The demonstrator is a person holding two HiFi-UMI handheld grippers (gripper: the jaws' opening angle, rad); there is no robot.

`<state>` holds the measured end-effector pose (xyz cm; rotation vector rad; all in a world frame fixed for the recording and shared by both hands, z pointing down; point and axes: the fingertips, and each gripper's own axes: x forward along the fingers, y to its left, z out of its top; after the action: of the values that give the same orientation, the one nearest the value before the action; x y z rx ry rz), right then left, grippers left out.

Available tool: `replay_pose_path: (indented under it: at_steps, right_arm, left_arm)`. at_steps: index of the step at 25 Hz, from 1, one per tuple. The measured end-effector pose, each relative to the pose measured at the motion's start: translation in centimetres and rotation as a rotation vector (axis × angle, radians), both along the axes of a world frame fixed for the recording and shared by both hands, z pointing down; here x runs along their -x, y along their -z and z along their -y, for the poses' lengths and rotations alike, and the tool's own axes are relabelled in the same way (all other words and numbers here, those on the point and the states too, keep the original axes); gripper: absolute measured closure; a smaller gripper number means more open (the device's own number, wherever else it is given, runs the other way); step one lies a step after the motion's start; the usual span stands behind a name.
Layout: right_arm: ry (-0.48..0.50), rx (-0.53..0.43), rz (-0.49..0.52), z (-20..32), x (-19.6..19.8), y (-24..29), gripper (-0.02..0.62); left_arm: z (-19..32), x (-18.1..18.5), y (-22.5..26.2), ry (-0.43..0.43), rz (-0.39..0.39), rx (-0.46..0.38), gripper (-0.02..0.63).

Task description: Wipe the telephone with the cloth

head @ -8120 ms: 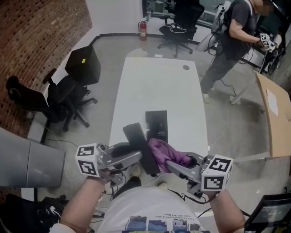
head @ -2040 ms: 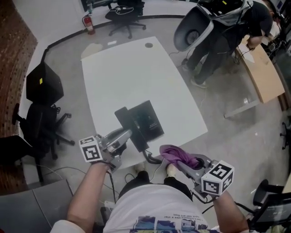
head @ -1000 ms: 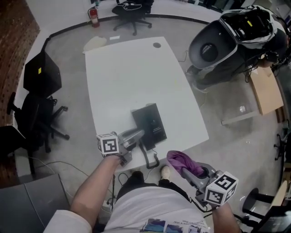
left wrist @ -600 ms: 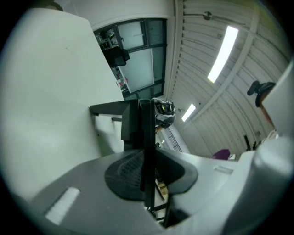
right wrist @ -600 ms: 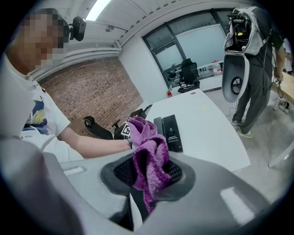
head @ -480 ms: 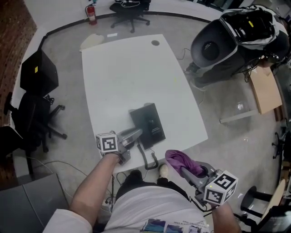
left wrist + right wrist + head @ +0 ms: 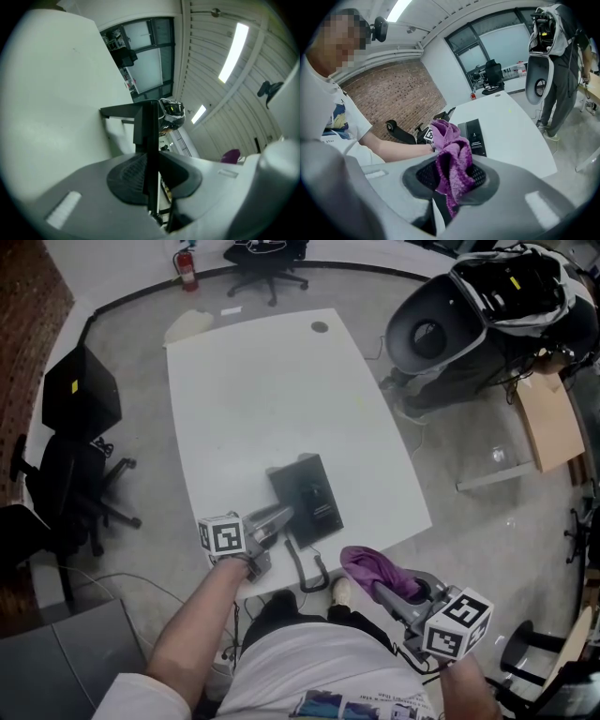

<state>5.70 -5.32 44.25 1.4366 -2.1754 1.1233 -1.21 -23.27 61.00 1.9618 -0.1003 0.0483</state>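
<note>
The black telephone (image 7: 307, 495) lies near the front edge of the white table (image 7: 281, 390). Its handset (image 7: 279, 514) rests along the phone's left side, and my left gripper (image 7: 277, 517) is shut on it. In the left gripper view the handset (image 7: 150, 136) shows edge-on as a thin black slab clamped between the pads. The phone cord (image 7: 307, 570) hangs over the table's front edge. My right gripper (image 7: 386, 585) is shut on a bunched purple cloth (image 7: 368, 564), held off the table to the front right of the phone. In the right gripper view the cloth (image 7: 452, 159) stands up from the jaws, with the telephone (image 7: 473, 136) beyond it.
Black office chairs (image 7: 66, 484) and a black box (image 7: 80, 385) stand left of the table. A person with a large grey case (image 7: 469, 306) is at the upper right, by a brown desk (image 7: 544, 418). A fire extinguisher (image 7: 185, 268) is at the far wall.
The handset, earlier held up beside the cloth, has come down along the phone's left side, the left gripper still on it. The cloth has drawn back off the table. Over the last second little moved.
</note>
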Motion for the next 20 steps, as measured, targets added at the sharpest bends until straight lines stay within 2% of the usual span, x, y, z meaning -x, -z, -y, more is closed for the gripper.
replay_pose_path:
  at_steps: [10, 20]
  right_arm:
    - [0.004, -0.015, 0.004, 0.61, 0.12, 0.04, 0.511]
    - [0.004, -0.021, 0.011, 0.56, 0.18, -0.08, 0.511]
  left_arm:
    - [-0.04, 0.15, -0.22, 0.013, 0.069, -0.028, 0.52]
    - [0.49, 0.42, -0.54, 0.018, 0.175, -0.08, 0.463]
